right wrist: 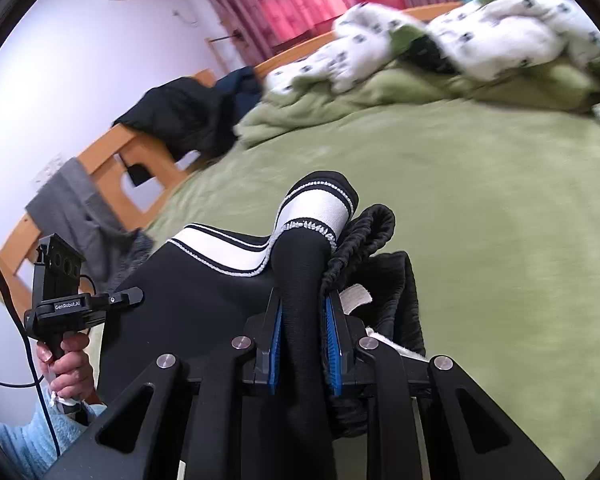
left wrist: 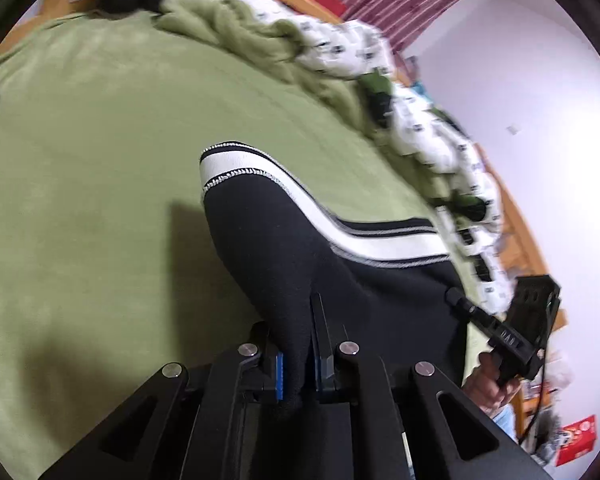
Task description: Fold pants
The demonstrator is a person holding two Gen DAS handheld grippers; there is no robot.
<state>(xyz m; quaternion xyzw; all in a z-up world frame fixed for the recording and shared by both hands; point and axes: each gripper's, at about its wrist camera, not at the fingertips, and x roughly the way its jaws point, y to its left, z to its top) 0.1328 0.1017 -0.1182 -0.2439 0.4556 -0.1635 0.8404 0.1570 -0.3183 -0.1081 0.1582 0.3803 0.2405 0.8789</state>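
Pants [left wrist: 284, 240] pinched in both claws, lifted

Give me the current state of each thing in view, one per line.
left claw: shut on the pants.
right claw: shut on the pants, elastic waistband bunched beside it.
pants: black with white side stripe, lifted off the bed, stretched between both claws.
green blanket: spread flat over the bed, rumpled at the far edge.
white patterned quilt: crumpled in a heap at the far side.
black garment: draped over the wooden bed frame.
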